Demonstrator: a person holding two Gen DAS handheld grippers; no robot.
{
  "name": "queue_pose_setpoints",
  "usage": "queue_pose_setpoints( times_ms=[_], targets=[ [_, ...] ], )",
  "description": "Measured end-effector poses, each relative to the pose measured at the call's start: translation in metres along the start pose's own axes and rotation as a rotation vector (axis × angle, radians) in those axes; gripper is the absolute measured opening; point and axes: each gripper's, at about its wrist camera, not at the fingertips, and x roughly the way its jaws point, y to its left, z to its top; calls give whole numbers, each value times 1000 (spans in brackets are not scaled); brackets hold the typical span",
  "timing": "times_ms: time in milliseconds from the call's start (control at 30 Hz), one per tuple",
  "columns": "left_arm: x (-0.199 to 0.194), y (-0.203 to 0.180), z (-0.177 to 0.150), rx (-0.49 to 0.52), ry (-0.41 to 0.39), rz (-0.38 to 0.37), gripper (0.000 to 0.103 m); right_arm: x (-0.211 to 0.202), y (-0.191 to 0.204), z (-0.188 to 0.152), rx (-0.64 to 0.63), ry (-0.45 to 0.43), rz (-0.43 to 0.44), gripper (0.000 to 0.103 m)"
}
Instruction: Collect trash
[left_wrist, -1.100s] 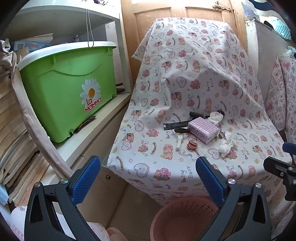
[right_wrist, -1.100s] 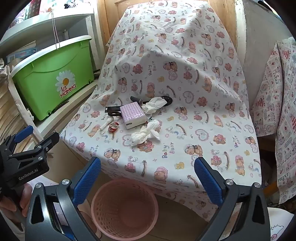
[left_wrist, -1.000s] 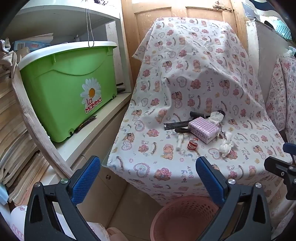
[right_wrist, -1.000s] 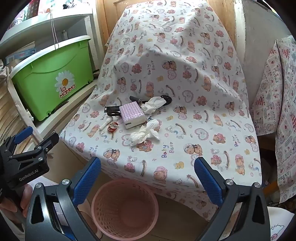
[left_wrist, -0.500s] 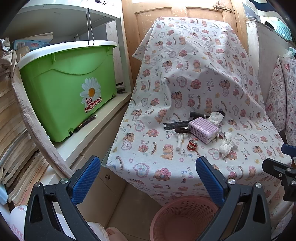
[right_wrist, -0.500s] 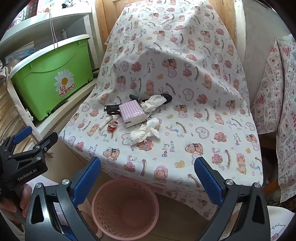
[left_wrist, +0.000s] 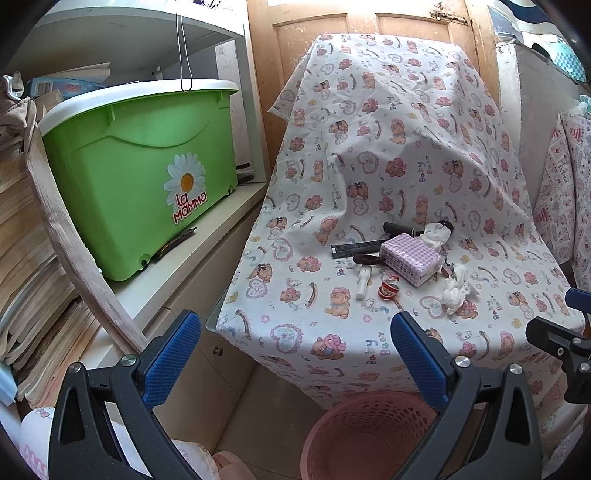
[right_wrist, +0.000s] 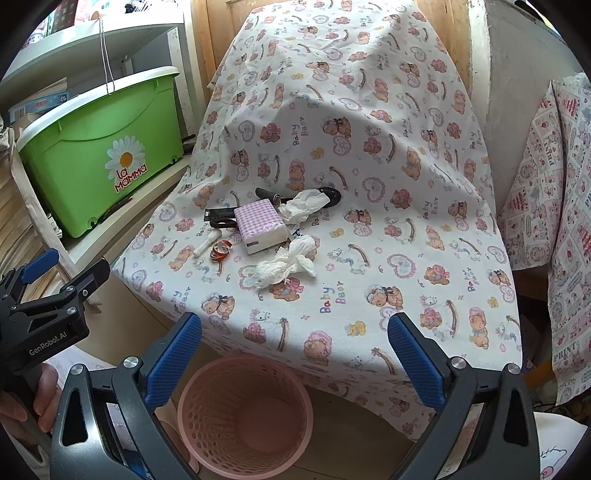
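I held both grippers back from the covered table, and neither had anything in it. My right gripper (right_wrist: 293, 349) stood with its blue pads wide apart, and so did my left gripper (left_wrist: 293, 349); nothing lay between either pair.

The trash I cared about was the crumpled tissue (right_wrist: 286, 264), lying on the teddy-bear cloth (right_wrist: 424, 229) a little above the middle of the right wrist frame. It sat almost straight ahead of my right fingers, slightly left of their midline, well apart from the pads. Its long axis ran from lower left to upper right in that frame, so it lay slantwise across the line of my reach. In the left wrist frame the same tissue (left_wrist: 458, 290) showed at centre right, off to the side of my left fingers. I judged the right hand the better placed of the two, with a straighter line in.

A second tissue (right_wrist: 304, 205) lay farther up the frame, draped on a black tool (right_wrist: 332, 194) and touching the pink checked packet (right_wrist: 260, 225), which I took for no trash. The pink basket (right_wrist: 245, 413) stood on the floor at the bottom of the right frame, below the cloth's front edge and between my right pads, so I expected a short carry back and down.
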Motion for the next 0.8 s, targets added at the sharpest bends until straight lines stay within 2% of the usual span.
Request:
queue_pose_setpoints(
  times_ms=[800],
  targets=[
    [3, 3, -3, 0, 18, 20, 102, -1, 0, -1, -2, 3, 0, 102]
  ],
)
